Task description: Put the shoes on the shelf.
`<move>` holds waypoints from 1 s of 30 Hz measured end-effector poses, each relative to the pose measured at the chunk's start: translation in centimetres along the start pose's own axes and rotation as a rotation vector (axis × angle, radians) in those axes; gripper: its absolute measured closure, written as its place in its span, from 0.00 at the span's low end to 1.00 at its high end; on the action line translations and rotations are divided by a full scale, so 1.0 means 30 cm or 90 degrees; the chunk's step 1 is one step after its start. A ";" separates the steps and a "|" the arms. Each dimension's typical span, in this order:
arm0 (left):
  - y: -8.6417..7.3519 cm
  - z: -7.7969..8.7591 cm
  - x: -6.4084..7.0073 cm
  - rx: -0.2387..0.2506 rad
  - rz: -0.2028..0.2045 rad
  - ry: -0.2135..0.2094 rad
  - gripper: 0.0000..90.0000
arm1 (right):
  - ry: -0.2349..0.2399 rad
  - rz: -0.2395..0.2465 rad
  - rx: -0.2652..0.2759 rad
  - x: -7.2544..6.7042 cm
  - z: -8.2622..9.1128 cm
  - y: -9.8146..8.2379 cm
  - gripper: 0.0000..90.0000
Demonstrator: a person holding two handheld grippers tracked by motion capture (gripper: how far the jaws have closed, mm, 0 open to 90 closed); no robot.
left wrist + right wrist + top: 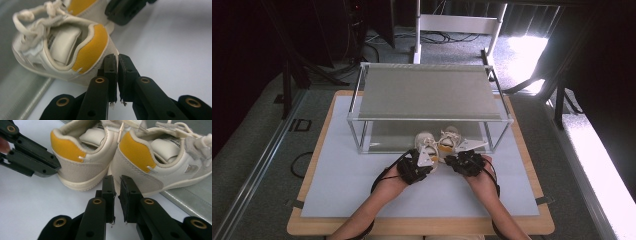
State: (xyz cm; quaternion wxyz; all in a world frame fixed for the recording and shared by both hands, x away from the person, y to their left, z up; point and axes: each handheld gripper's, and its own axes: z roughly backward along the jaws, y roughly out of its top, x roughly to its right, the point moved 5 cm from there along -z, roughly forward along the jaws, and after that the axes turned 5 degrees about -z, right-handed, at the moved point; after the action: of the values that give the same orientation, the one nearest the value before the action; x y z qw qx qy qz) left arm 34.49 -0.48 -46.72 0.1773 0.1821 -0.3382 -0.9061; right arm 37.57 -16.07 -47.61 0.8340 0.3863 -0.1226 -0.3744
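Left gripper: jaws clenched together, only a thin slit between the pads, nothing in it. Tips sit right at the heel of the left shoe; touching or just short, can't tell. In the high view the left gripper sits just in front of that shoe

Right gripper: jaws nearly closed, narrow gap, nothing gripped. Tips just behind the heel of the right shoe, no clear contact. High view puts the right gripper just behind that shoe

Shoes: small cream sneakers with yellow heel patches, side by side, upright, heels toward the person, toes pointing into the lower level of the rack. Right gripper view shows the right shoe's sole lying over the rack's metal base edge; left shoe has its heel on the white mat

Around: rack is a metal-framed two-level shelf, grey top panel directly above the shoes' toes. White mat covers a wooden board. Left gripper's jaws show close to the left shoe's heel in the right gripper view

Pose: both forearms come in from the bottom edge, converging toward the shoes; hands low over the mat, grippers close together but apart, both pointing forward at the heels
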 end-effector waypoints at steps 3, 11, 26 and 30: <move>0.015 -0.011 -0.008 -0.003 0.004 -0.009 0.95 | -0.005 -0.012 0.002 0.009 -0.004 0.001 0.90; 0.031 -0.047 -0.035 -0.011 -0.002 0.014 0.95 | -0.017 -0.035 0.004 0.027 -0.014 0.010 0.88; 0.045 -0.084 -0.116 -0.017 0.002 0.027 0.95 | -0.023 -0.050 0.011 0.045 -0.029 0.021 0.87; 0.050 -0.095 -0.130 -0.017 0.003 0.027 0.94 | -0.024 -0.048 0.008 0.054 -0.038 0.030 0.84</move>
State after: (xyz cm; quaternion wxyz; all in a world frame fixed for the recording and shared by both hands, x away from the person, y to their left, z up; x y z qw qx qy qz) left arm 39.46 -1.37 -46.90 0.1891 0.1984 -0.3225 -0.9060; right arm 39.72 -16.22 -47.87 0.8144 0.3884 -0.1260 -0.4124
